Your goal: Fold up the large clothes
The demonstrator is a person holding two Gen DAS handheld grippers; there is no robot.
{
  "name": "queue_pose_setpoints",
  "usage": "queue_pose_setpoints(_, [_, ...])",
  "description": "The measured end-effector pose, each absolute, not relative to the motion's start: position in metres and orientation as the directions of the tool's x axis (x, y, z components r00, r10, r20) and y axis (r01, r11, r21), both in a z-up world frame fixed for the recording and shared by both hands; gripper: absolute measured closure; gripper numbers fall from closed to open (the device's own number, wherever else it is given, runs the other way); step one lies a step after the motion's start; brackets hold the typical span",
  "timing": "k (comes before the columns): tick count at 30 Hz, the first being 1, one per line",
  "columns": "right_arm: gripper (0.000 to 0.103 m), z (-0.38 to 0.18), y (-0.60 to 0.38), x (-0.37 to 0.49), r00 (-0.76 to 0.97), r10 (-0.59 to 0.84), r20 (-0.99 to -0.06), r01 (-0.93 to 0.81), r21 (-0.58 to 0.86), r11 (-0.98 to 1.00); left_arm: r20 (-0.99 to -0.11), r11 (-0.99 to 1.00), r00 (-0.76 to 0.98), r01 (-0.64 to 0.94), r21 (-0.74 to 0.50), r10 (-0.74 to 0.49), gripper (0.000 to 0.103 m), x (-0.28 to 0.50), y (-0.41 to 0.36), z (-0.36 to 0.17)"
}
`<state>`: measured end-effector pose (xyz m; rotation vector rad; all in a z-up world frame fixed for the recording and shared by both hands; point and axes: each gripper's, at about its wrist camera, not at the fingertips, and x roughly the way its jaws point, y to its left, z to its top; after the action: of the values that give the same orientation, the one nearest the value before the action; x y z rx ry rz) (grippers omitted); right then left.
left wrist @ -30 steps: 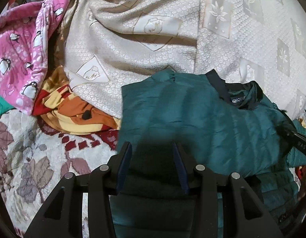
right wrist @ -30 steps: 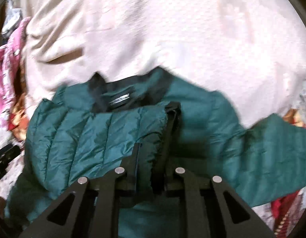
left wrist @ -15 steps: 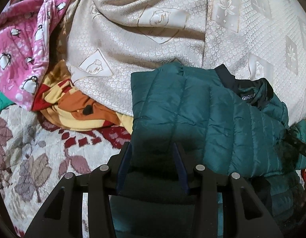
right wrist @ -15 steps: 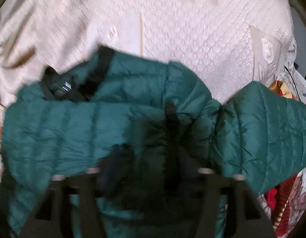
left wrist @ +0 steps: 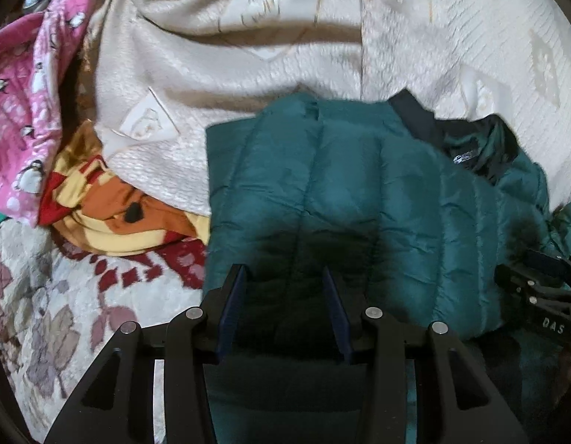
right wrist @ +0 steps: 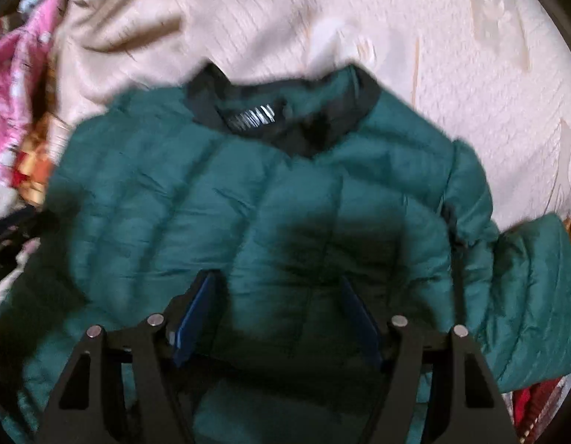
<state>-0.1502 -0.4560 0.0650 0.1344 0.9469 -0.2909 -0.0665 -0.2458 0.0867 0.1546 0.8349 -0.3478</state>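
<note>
A dark green quilted jacket [left wrist: 359, 192] lies on the bed with its black collar [right wrist: 285, 114] at the far side and one sleeve [right wrist: 533, 296] stretched out to the right. My left gripper [left wrist: 283, 277] is at the jacket's near left edge, its blue pads closed on a thick fold of it. My right gripper [right wrist: 278, 285] hangs over the middle of the jacket [right wrist: 248, 192]. Its jaws stand wide and are closing slightly, with the fabric below and between the pads but not pressed. From the left wrist view the right gripper [left wrist: 537, 288] shows at the right edge.
A cream patterned bedspread [left wrist: 285, 37] covers the far side. A pink penguin-print cloth [left wrist: 19, 111] and an orange and yellow garment [left wrist: 111, 207] are heaped at the left. A floral quilt [left wrist: 44, 314] lies at the near left.
My right gripper let go of the jacket's front edge and spread its jaws wide. The jacket's front panel now lies folded over, quilted side up. Both grippers have sunk closer to it.
</note>
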Motion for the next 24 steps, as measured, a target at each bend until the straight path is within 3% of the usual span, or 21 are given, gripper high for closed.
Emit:
queue_pose_setpoints(12, [0.032,0.051,-0.473,-0.107,0.527,-0.245,-0.814,0.373,-0.037,0.927,-0.771,0.938,0.599,0.346,0.003,-0.218,0.078,-0.05,-0.255,0.067])
queue_pose_setpoints(20, [0.032,0.098,-0.464,-0.165,0.581,-0.209,-0.786,0.33,-0.008,0.944,-0.771,0.94,0.599,0.341,0.003,-0.215,0.077,-0.046,-0.252,0.064])
queue_pose_setpoints(24, [0.031,0.087,-0.461,-0.179,0.551,-0.192,-0.812,0.327,-0.002,0.945,-0.77,0.94,0.604,0.341,0.018,-0.205,0.076,-0.045,-0.253,0.062])
